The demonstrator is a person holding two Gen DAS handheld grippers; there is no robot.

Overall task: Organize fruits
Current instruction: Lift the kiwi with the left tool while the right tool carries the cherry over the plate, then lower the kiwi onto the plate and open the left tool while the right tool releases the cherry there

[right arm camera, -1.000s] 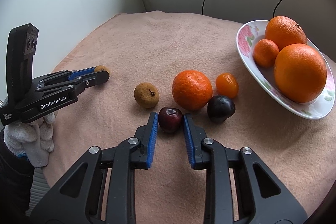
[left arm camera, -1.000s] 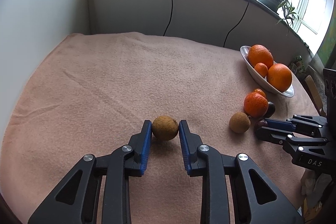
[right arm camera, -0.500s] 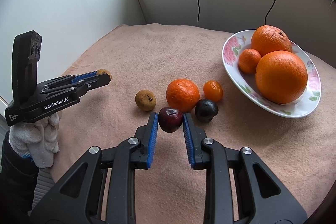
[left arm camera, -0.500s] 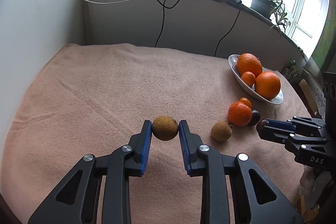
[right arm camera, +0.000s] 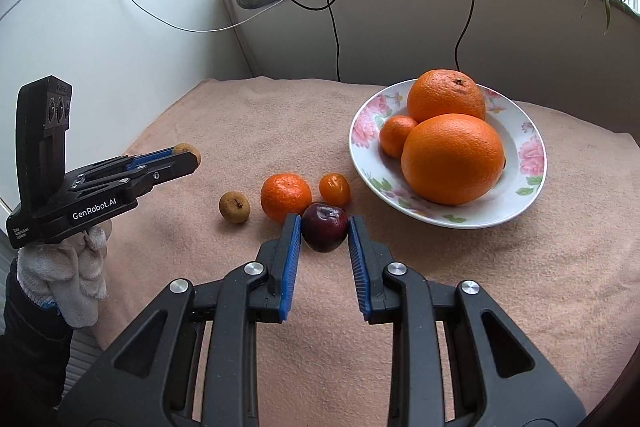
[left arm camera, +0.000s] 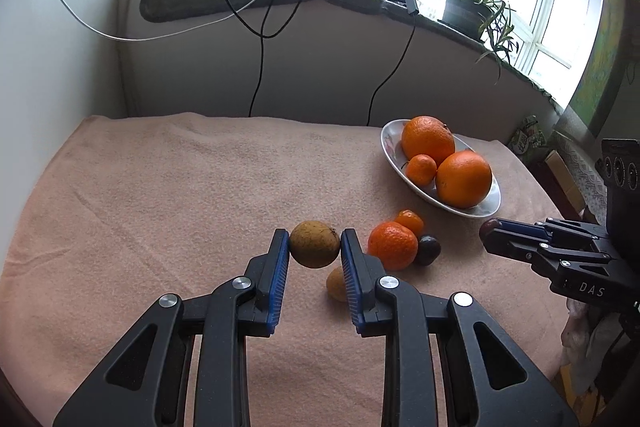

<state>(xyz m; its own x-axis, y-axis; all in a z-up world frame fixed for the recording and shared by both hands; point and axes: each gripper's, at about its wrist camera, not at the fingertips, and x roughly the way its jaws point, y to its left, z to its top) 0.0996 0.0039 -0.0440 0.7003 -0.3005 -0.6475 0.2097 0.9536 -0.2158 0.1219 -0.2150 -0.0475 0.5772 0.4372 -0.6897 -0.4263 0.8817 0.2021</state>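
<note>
My left gripper (left arm camera: 315,245) is shut on a brown round fruit (left arm camera: 315,244), lifted off the pink cloth (left arm camera: 160,187). My right gripper (right arm camera: 324,233) is shut on a dark red plum (right arm camera: 324,231), also held above the cloth. Loose on the cloth lie a second brown fruit (right arm camera: 234,207), a mandarin (right arm camera: 285,197), a small kumquat (right arm camera: 334,189) and a dark plum (left arm camera: 429,249). The flowered plate (right arm camera: 356,147) holds two big oranges (right arm camera: 452,159) and a small mandarin (right arm camera: 396,135). The left gripper (right arm camera: 188,153) shows at the left, the right gripper (left arm camera: 490,229) at the right.
A white wall (left arm camera: 60,87) bounds the table on the left and a low wall with hanging cables (left arm camera: 260,67) at the back. A potted plant (left arm camera: 468,7) stands on the sill. A gloved hand (right arm camera: 64,267) grips the left tool. Boxes (left arm camera: 560,167) lie past the right edge.
Both grippers rose off the cloth with their fruit still gripped. The left one shifted right toward the loose fruit; the right one pulled up and back, and its plum now hides the other plum.
</note>
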